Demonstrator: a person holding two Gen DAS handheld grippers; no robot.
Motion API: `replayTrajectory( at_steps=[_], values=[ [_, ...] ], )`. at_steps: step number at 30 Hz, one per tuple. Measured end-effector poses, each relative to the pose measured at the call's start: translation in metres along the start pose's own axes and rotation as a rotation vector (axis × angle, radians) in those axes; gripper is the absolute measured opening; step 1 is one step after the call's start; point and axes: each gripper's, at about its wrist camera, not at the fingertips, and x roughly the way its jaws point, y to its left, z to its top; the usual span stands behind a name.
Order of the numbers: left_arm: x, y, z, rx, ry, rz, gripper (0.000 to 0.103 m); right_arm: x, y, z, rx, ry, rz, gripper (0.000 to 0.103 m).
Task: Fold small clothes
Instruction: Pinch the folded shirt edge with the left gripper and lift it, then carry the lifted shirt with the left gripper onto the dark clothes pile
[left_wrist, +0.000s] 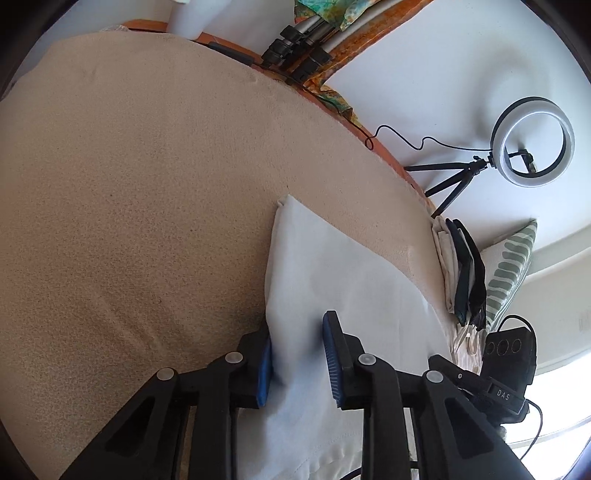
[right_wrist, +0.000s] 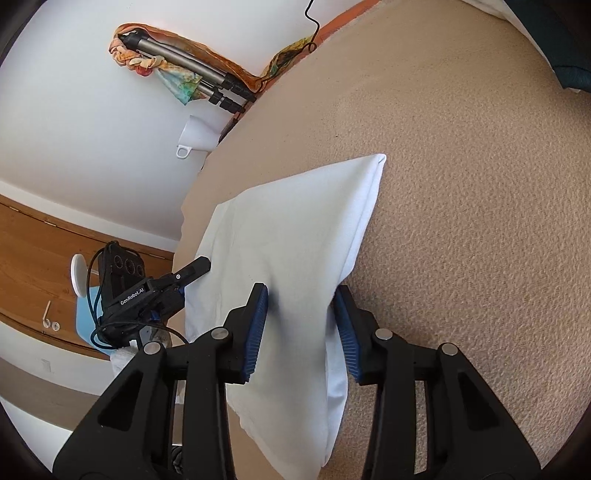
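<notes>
1. Shows a folded white cloth (left_wrist: 332, 266) lying flat on the beige blanket (left_wrist: 129, 184), near the blanket's edge, with one sharp folded corner pointing toward the blanket's middle.
2. Finds the left gripper (left_wrist: 297, 328) low over the blanket, tilted downward, its blue pads (left_wrist: 332, 362) set a narrow gap apart with the cloth's near part between them.
3. Cannot tell from either view whether those pads press on the cloth or merely flank it.
4. Finds the right gripper (right_wrist: 301, 291) likewise low over the blanket, jaws moderately apart and straddling the cloth's long folded edge: one pad above the cloth, the other just beside the edge over bare blanket. No firm pinch to be seen.
5. Places both grippers at the same end of the cloth, side by side, toward the blanket's edge.
6. Shows, at the blanket's edge, a stack of folded clothes (left_wrist: 461, 273) in white and dark, leaning against a green-patterned pillow (left_wrist: 509, 273).
7. Shows, beyond the blanket's edge, a ring light (left_wrist: 532, 180) on a small tripod, and folded tripod legs (right_wrist: 192, 74) wrapped in colourful fabric.
</notes>
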Motion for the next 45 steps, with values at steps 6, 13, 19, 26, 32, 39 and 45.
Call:
replayTrajectory(
  at_steps=[6, 13, 19, 26, 32, 39, 45],
  values=[
    [-0.012, -0.031, -0.009, 0.142, -0.079, 0.096, 0.006, 0.007, 0.045, -0.002, -0.207, -0.037, -0.240, 0.012],
    [-0.037, -0.068, -0.023, 0.261, -0.174, 0.120, 0.005, -0.011, 0.103, -0.013, -0.465, -0.128, -0.380, 0.011],
    [-0.051, -0.098, -0.033, 0.298, -0.231, 0.107, 0.005, -0.036, 0.115, -0.010, -0.509, -0.191, -0.417, 0.011],
    [-0.060, -0.146, -0.050, 0.389, -0.278, 0.102, 0.005, -0.078, 0.118, -0.008, -0.511, -0.280, -0.438, 0.011],
    [-0.064, -0.188, -0.067, 0.469, -0.308, 0.087, 0.005, -0.108, 0.116, -0.009, -0.499, -0.328, -0.462, 0.011],
    [-0.057, -0.232, -0.084, 0.543, -0.315, 0.053, 0.004, -0.145, 0.102, -0.010, -0.477, -0.385, -0.481, 0.011],
    [-0.046, -0.270, -0.100, 0.617, -0.317, 0.035, 0.004, -0.177, 0.088, -0.010, -0.459, -0.429, -0.499, 0.011]
  ],
)
